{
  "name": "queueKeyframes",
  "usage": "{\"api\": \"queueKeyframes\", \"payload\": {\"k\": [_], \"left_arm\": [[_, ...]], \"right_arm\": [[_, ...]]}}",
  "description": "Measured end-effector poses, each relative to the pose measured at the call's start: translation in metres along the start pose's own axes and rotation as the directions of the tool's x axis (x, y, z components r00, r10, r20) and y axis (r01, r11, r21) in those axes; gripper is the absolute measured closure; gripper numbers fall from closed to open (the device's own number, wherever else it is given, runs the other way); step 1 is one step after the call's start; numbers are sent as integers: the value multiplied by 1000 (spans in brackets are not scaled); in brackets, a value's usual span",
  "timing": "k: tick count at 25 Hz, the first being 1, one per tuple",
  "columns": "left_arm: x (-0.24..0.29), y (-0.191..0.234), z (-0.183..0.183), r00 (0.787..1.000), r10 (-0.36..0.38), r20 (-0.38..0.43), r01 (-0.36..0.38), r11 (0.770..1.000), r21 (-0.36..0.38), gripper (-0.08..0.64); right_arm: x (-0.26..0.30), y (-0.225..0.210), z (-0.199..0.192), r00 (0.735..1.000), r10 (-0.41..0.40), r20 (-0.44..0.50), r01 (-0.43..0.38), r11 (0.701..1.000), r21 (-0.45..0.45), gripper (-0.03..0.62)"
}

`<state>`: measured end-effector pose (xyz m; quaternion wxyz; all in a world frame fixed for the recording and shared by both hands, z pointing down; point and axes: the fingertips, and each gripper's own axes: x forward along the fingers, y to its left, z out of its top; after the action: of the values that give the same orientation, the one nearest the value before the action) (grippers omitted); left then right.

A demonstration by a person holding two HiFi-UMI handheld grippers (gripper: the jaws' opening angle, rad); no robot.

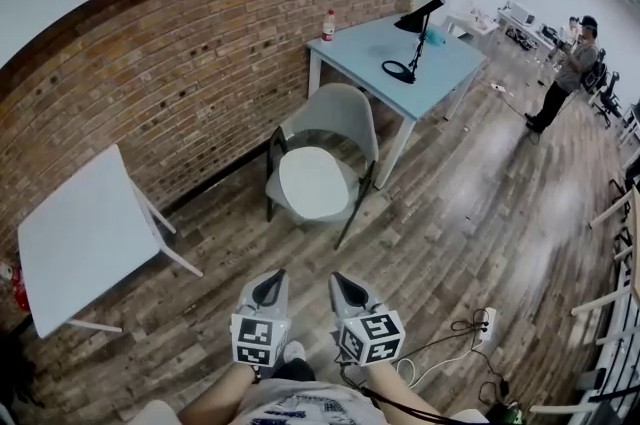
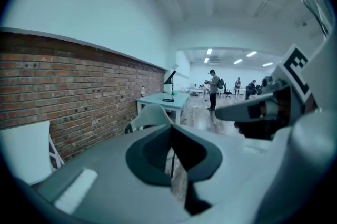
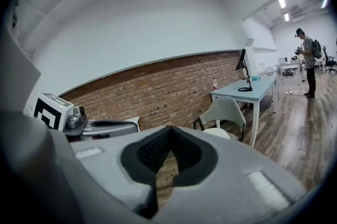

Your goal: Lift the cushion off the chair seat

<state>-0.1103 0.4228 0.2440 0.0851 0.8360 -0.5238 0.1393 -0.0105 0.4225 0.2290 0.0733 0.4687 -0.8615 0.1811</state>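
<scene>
Pointing toward the cushion (image 1: 312, 181) on the chair (image 1: 335, 111), left gripper (image 1: 270, 287), right gripper (image 1: 346, 289), fingers pressed together, empty.

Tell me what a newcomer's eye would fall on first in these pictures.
The long red brick wall dominates the left, and before it a grey chair stands with a pale round cushion lying on its seat, beside a light blue table carrying a black lamp. At the bottom of the head view the left gripper and right gripper sit side by side, both shut and empty, well short of the chair.
</scene>
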Motion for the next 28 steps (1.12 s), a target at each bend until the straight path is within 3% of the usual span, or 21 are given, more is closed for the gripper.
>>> {"api": "queueKeyframes", "payload": {"k": [6, 16, 21, 28], "left_arm": [[32, 56, 8, 1000, 17, 6, -17, 1000, -12, 569], [85, 90, 13, 999, 27, -24, -28, 998, -50, 569], [136, 99, 17, 999, 20, -40, -22, 998, -60, 569], [229, 119, 52, 998, 23, -53, -26, 998, -65, 569]], "right_arm": [[51, -7, 20, 1000, -14, 16, 14, 1000, 13, 594], [109, -40, 34, 1000, -12, -14, 12, 1000, 24, 594], [152, -79, 39, 999, -5, -35, 7, 999, 36, 595], [215, -149, 80, 999, 11, -41, -9, 999, 50, 595]]}}
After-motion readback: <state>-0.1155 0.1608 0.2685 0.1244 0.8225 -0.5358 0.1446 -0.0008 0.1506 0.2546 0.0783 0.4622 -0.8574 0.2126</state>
